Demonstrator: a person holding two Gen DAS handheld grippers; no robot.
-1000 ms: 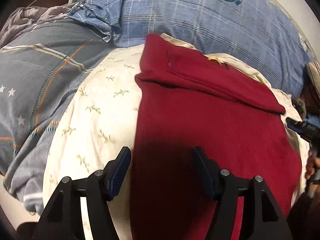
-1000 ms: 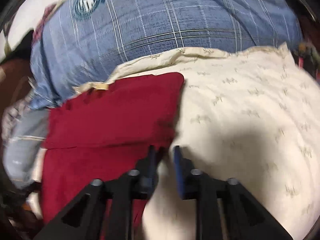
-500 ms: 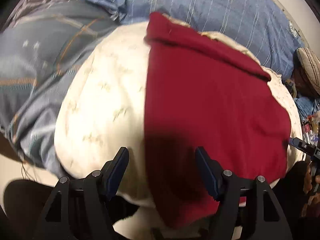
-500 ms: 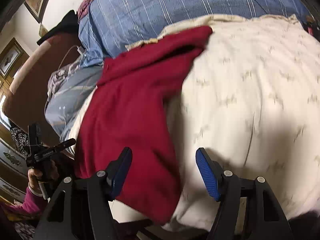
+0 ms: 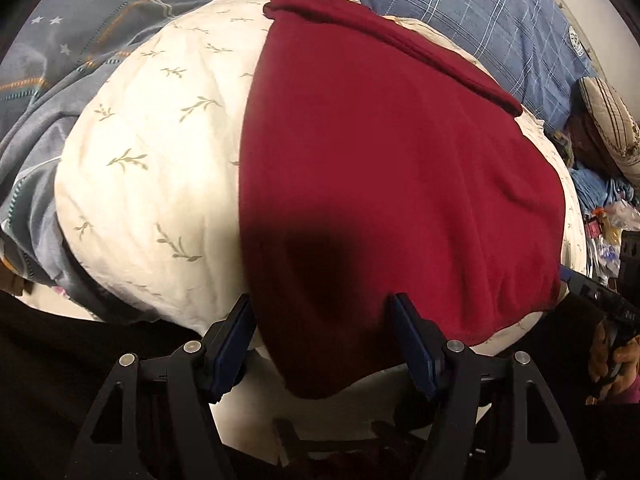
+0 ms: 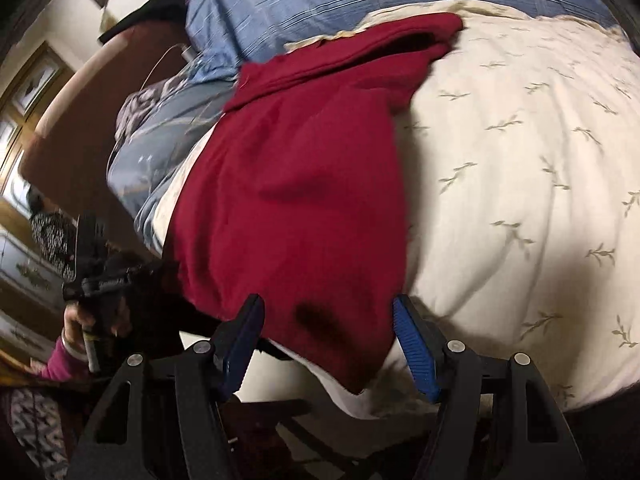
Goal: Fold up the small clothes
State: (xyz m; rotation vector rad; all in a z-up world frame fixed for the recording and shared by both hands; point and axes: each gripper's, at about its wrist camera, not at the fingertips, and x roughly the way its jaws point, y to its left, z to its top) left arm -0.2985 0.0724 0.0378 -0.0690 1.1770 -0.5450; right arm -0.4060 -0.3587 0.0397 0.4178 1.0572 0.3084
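Garment: red garment (image 5: pixel 392 168) lies spread on the cream leaf-print cushion (image 5: pixel 152 168), far edge folded over, near hem hanging past the cushion's front edge
Left tool (image 5: pixel 320 344): jaws wide apart, holding nothing, poised at the garment's near left corner
Right tool (image 6: pixel 328 340): jaws wide apart, holding nothing, poised at the near right corner
Background: blue plaid bedding (image 5: pixel 460 12) behind the cushion; grey striped fabric (image 5: pixel 60 52) at left

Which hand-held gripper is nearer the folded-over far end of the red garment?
Neither clearly. The left hand-held gripper and the right hand-held gripper both hang open at the red garment's near hem, opposite the fold.
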